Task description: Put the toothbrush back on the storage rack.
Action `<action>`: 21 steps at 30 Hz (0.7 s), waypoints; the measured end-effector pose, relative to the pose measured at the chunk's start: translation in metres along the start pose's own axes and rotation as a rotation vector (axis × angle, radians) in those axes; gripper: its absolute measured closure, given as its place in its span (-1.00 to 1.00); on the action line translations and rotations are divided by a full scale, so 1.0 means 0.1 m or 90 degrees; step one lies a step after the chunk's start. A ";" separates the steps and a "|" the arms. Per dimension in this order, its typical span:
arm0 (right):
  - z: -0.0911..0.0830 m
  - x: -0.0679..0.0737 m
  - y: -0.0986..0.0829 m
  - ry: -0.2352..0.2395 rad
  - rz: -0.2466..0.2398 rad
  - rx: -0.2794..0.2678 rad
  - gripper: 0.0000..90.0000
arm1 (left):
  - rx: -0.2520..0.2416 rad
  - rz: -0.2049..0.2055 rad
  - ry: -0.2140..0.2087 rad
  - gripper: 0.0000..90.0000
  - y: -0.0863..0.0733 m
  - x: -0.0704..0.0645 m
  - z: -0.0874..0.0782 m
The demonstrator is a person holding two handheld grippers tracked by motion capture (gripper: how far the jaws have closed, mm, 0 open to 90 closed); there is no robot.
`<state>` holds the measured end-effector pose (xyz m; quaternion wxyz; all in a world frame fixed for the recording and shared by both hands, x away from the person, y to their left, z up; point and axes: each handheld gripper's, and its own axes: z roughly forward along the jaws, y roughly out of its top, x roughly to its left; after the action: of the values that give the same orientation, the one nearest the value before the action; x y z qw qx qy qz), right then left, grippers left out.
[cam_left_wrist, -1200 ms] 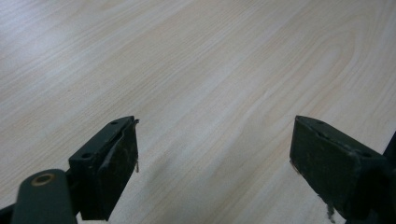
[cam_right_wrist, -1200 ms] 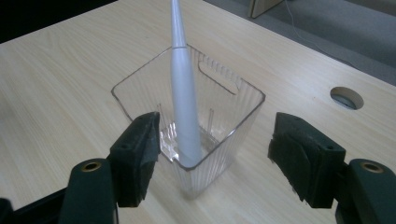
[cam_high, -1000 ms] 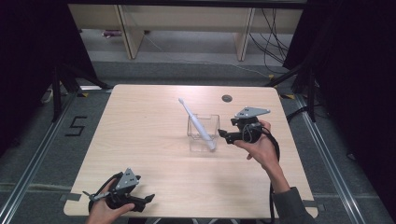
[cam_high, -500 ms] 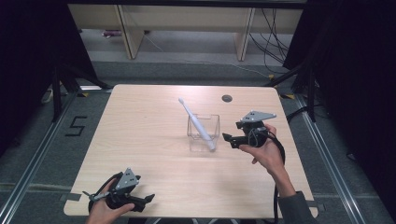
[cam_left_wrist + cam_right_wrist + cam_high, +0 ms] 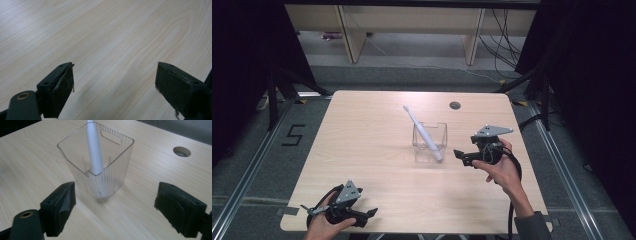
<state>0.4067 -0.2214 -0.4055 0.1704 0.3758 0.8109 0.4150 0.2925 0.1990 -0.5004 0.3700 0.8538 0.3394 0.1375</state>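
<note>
now the right gripper is seen drawn back from the clear ribbed plastic cup, with a strip of bare wood between its tips and the cup's near wall, whereas a second ago it was close against that wall beside the lower end of the toothbrush. its jaws are spread wide and nothing is held between them; in the right gripper view the cup stands just ahead of the open jaws, centred between them but apart from both. the white plastic toothbrush is left standing in the cup, handle end down against the wall nearest this gripper, its head leaning up and away over the far rim; in the right gripper view its pale shaft is seen resting inside the near corner. from this it is judged that the toothbrush has been released into the cup and the placing is done, or very nearly so, and that the retreat is a clearing move rather than a fresh approach. the left gripper is held low at the near edge of the light wooden table, well apart from the cup, unmoved across the three moments; its jaws are likewise spread, and only bare wood grain lies ahead of them in the left gripper view. a small round hole in the tabletop lies beyond the right gripper, past the cup's side.
</note>
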 end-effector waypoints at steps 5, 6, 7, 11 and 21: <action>-0.03 0.01 -0.04 0.006 -0.009 -0.001 -0.65 | 0.000 -0.001 -0.001 -0.67 0.00 0.00 0.00; -0.05 0.02 -0.05 0.000 -0.006 0.000 -0.65 | 0.000 -0.001 -0.001 -0.67 0.00 0.00 0.00; -0.04 0.03 -0.07 -0.001 0.000 -0.002 -0.65 | 0.000 -0.001 0.000 -0.67 0.00 0.00 0.00; -0.04 0.03 -0.13 0.002 -0.006 -0.001 -0.65 | 0.000 -0.001 0.000 -0.67 0.00 0.00 0.00; -0.07 0.05 -0.27 -0.003 0.013 0.004 -0.65 | 0.000 0.000 0.000 -0.67 0.00 0.00 0.00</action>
<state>0.3865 -0.2313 -0.4222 0.1666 0.3853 0.8080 0.4134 0.2923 0.1989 -0.5003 0.3699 0.8540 0.3393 0.1372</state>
